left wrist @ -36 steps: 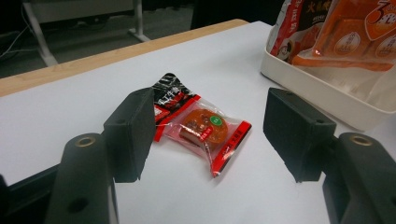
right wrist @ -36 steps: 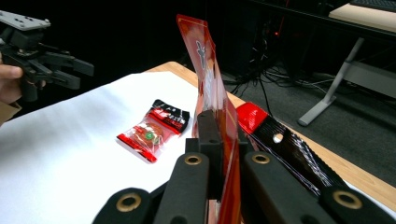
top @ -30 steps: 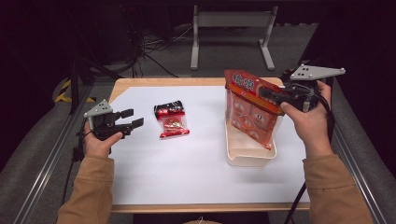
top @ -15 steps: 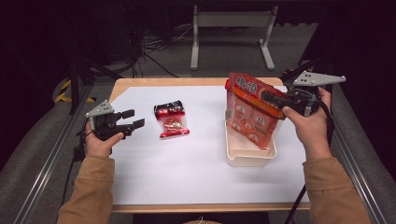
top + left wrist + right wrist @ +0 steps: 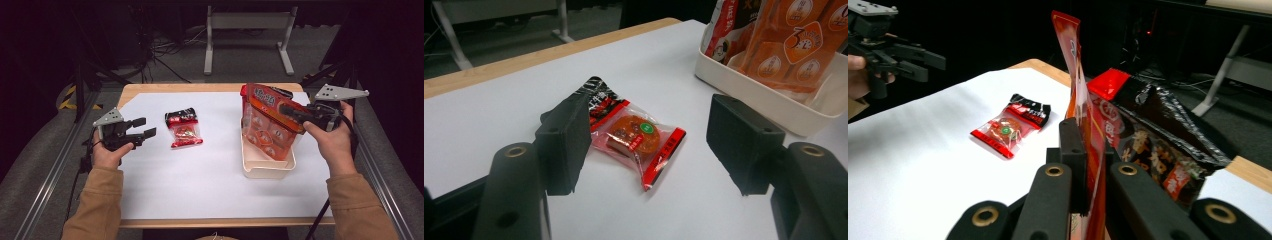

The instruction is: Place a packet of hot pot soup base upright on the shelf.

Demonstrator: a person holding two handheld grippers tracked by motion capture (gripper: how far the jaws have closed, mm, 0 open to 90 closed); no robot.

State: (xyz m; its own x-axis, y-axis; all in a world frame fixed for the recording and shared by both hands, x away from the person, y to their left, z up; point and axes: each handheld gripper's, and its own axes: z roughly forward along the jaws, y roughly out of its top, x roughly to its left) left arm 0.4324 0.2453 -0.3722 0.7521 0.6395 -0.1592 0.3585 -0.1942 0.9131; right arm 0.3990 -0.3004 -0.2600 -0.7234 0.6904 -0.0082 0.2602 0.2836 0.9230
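Note:
A large orange snack bag [image 5: 266,126] stands upright with its lower end inside a white bin [image 5: 265,171] at the table's right. My right gripper [image 5: 286,110] is shut on the bag's upper edge; in the right gripper view the thin orange edge [image 5: 1079,100] is pinched between the jaws of that gripper [image 5: 1087,145]. A small red and black snack packet [image 5: 183,129] lies flat on the white sheet. My left gripper [image 5: 144,127] hovers open just left of it, and the packet [image 5: 634,135] lies on the table beyond the wide-apart jaws of the left gripper [image 5: 654,132].
A black and red bag [image 5: 1153,135] rests behind the orange one in the bin [image 5: 774,102]. The white sheet [image 5: 200,190] covers a wooden table [image 5: 200,88]. Metal rails run along both sides, and a stand and cables lie on the floor beyond.
My right hand has come down a little, lowering the orange bag deeper into the white bin. The left gripper and the small packet have stayed put.

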